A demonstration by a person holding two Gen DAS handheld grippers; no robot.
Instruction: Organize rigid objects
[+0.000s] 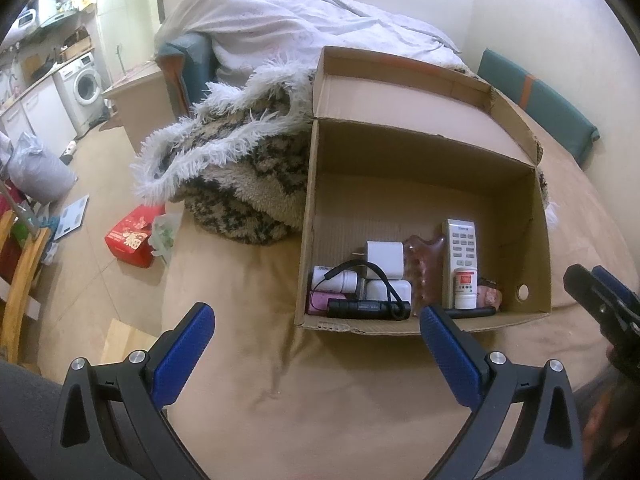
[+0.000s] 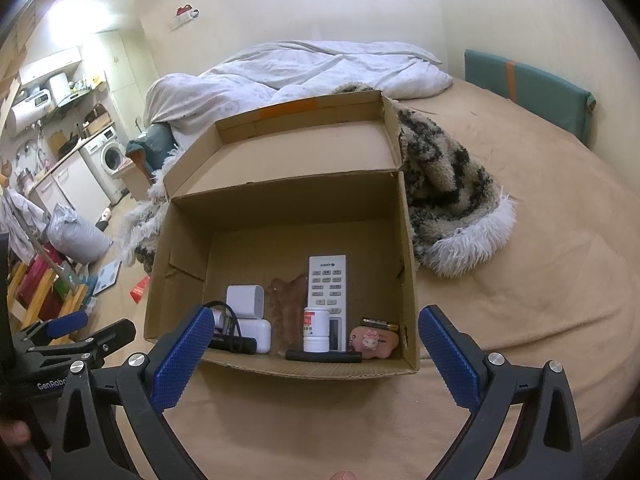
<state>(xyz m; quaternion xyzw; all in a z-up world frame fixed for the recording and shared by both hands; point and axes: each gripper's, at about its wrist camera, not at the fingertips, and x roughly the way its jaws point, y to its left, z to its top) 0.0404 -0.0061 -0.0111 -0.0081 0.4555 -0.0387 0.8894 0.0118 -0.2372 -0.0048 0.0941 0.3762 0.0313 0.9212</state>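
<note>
An open cardboard box (image 2: 406,240) is seen resting on the tan bedsheet (image 2: 520,280), its lid flap folded back toward 12 o'clock against a shaggy patterned blanket (image 2: 444,184). Along the box's near wall a row of rigid objects is packed: a white remote control (image 2: 326,284) lies flat with a small white bottle (image 2: 316,334) upright on its lower end; at 9 o'clock from the remote a translucent brownish piece (image 2: 286,304) is laid, then two white chargers (image 2: 245,300), and a black flashlight (image 1: 368,306) with a looped cord sits nearest the box's front edge. At 3 o'clock from the bottle a pink cartoon-faced case (image 2: 374,340) and a battery (image 2: 380,323) are found, and a black cylinder (image 2: 324,356) lies in front of the bottle. The left gripper (image 1: 316,344) is held wide open over the sheet just short of the box, with nothing between its blue pads (image 1: 182,356). The right gripper (image 2: 316,354) is likewise spread wide and empty, its fingers framing the box's front wall. A white duvet (image 2: 320,68) is bunched at 12 o'clock.
</note>
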